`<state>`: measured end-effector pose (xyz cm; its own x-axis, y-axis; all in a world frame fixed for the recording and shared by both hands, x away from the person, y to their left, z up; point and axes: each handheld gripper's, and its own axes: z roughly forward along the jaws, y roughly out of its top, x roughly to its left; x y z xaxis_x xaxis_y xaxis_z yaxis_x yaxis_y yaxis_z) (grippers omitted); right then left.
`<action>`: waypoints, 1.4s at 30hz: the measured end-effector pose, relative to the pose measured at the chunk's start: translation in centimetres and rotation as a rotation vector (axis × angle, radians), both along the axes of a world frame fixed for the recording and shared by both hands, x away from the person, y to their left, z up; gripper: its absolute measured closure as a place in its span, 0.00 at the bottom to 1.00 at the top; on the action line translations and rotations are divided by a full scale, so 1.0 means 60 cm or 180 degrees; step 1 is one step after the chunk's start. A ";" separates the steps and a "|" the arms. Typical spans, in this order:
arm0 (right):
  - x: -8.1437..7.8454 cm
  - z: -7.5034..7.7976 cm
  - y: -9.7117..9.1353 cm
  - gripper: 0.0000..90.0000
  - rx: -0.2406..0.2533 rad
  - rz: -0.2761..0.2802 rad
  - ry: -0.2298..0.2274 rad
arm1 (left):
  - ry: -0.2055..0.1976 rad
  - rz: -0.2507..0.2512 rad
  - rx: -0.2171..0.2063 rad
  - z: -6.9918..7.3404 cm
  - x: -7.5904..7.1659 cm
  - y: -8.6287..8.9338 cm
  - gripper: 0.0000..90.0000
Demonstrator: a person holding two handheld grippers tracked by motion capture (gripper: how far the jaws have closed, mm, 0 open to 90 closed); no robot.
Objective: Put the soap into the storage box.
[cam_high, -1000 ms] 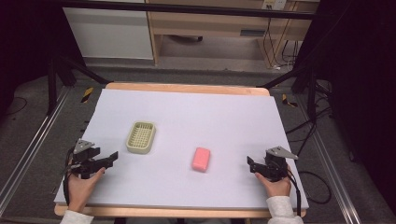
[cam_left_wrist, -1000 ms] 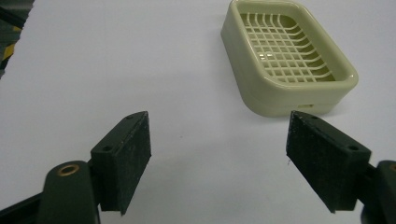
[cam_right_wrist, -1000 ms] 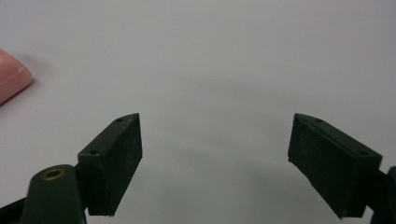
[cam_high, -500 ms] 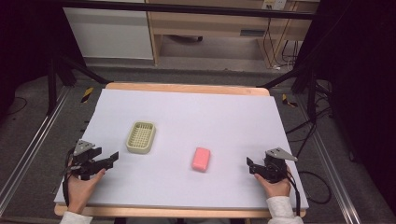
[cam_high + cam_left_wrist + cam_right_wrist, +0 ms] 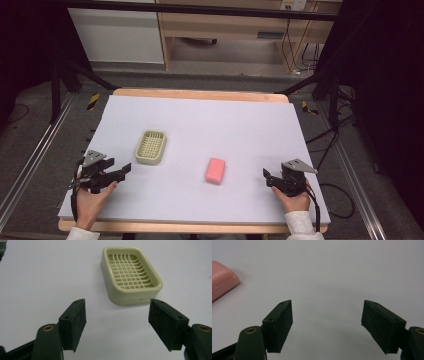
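Hands low, left gripper (image 5: pixel 125 169) and right gripper (image 5: pixel 266 176) closing, empty.

No readable text, label or number appears anywhere.

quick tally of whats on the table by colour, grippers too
Pale yellow-green: 1, the soap dish
Pink: 1, the soap bar
Black: 2, the left gripper and the right gripper, both open with nothing between the jaws
Total: 4

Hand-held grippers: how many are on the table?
2. The left hand-held gripper is near the table's left front corner, beside the dish; the right hand-held gripper is near the right front corner.
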<state>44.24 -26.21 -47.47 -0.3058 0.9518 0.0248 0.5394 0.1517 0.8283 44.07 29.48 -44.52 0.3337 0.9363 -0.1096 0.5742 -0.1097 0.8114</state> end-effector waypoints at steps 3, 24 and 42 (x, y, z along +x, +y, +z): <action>0.000 0.001 0.001 0.31 0.0002 0.0018 -0.0009 | -0.0013 -0.0029 -0.0006 0.003 -0.002 -0.007 0.33; 0.000 0.003 0.004 0.36 -0.0037 0.0044 -0.0038 | -0.0072 -0.0170 0.0022 0.017 -0.007 -0.047 0.35; 0.000 0.010 0.007 0.36 0.0020 0.0023 -0.0039 | -0.0133 -0.0210 -0.0005 0.033 -0.004 -0.057 0.35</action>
